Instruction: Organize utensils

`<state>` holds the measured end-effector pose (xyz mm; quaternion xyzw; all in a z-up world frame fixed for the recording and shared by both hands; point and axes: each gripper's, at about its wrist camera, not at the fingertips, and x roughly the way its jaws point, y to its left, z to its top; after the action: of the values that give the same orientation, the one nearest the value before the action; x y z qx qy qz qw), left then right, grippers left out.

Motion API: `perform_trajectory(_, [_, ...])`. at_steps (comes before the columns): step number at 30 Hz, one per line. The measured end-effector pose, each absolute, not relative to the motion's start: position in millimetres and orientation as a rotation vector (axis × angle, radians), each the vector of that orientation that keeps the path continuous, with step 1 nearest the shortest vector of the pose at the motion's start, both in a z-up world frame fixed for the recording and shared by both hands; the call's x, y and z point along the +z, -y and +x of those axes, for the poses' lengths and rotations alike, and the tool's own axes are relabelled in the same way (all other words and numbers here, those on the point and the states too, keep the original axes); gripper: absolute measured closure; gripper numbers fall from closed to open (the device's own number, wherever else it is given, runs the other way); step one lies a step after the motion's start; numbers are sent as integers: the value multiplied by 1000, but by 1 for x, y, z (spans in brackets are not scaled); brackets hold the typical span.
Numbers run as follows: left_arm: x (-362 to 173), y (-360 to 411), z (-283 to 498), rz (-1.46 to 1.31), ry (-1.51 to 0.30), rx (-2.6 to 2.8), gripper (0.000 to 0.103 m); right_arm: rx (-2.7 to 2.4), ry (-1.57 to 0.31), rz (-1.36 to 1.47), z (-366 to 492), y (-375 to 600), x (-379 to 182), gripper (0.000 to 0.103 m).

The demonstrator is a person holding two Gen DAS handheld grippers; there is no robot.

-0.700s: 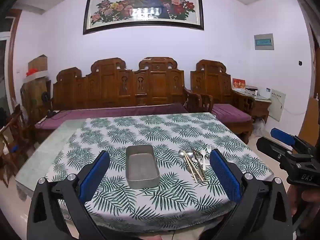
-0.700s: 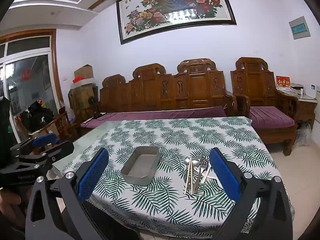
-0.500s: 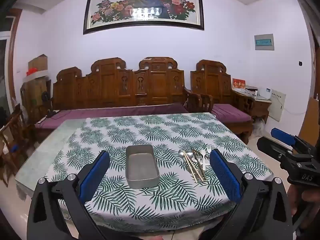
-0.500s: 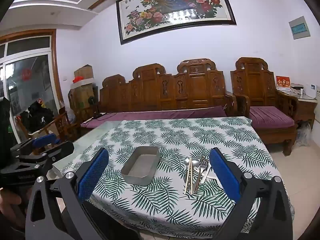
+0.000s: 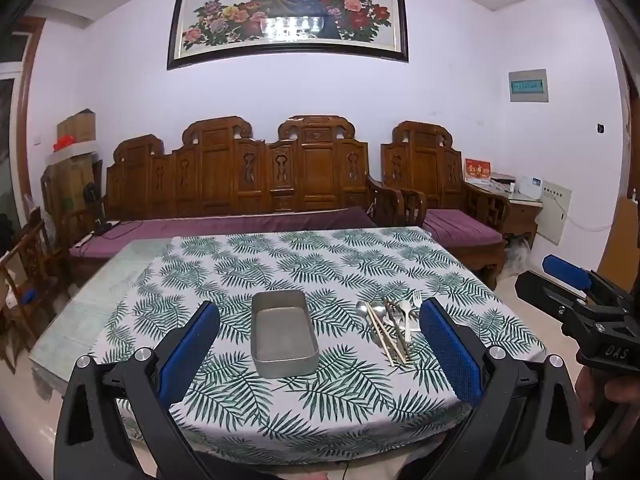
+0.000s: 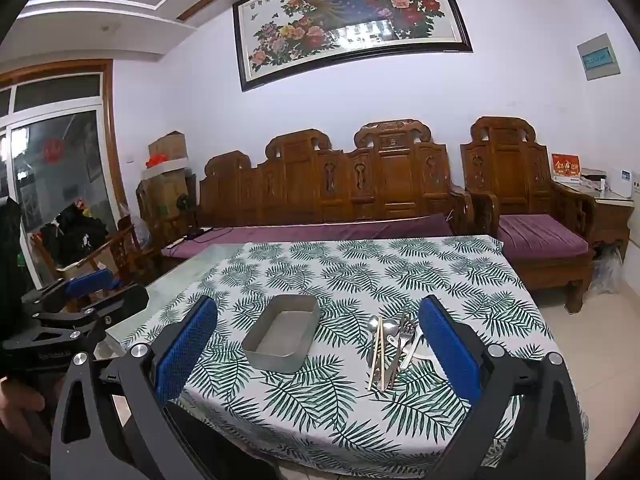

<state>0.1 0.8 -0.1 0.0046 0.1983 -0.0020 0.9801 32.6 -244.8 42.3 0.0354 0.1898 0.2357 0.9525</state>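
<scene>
An empty grey metal tin lies on the leaf-patterned tablecloth. To its right is a small pile of utensils: spoons, a fork and a pair of chopsticks. My left gripper hovers open before the table's near edge, with nothing between its blue pads. My right gripper is also open and empty, held back from the table. Each gripper shows at the edge of the other's view: the right one and the left one.
A carved wooden sofa with purple cushions stands behind the table, with a matching armchair to its right. Bare table surface shows left of the cloth. A wooden chair stands at the left. A person's hand holds the left gripper.
</scene>
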Motion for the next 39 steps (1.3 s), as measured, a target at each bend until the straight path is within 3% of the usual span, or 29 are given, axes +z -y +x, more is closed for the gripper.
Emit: perform_trajectory(39, [11,5,-4,1,-382,-14,6,481,-381,73,33,248,46,2])
